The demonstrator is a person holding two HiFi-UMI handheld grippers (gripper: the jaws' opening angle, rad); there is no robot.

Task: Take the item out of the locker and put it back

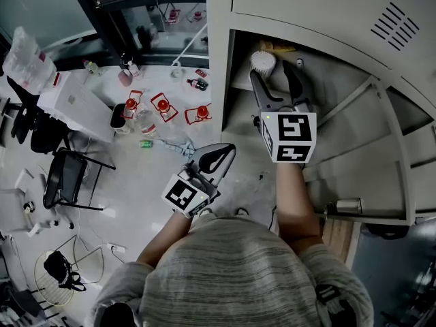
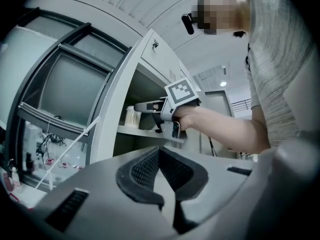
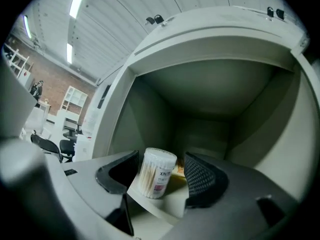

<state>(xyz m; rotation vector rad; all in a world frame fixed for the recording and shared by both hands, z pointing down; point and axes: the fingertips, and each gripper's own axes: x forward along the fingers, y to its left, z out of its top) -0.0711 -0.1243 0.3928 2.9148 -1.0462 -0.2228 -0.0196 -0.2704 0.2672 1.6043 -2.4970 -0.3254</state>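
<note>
Inside the open locker point(image 1: 219, 19), at 1 o'clock in the head view, the cotton swab container point(image 3: 159, 173) stands upright on the shelf point(image 3: 167, 201), near its front edge. Your right gripper point(image 1: 274, 73) points into this compartment with its jaws well apart. The container stands between them, close to the jaw at 9 o'clock in the right gripper view, and a clear gap separates it from the opposite pad point(image 3: 200, 179). Nothing is gripped. Contact with the near jaw cannot be confirmed. A yellow object behind the container is mostly hidden and cannot be identified. Your left gripper point(image 1: 219, 154) is held outside the locker, at 7 o'clock from the shelf, with its jaws closed together and empty. The tabletop point(image 1: 153, 80) at 10 o'clock carries red-topped items too small to identify.
</note>
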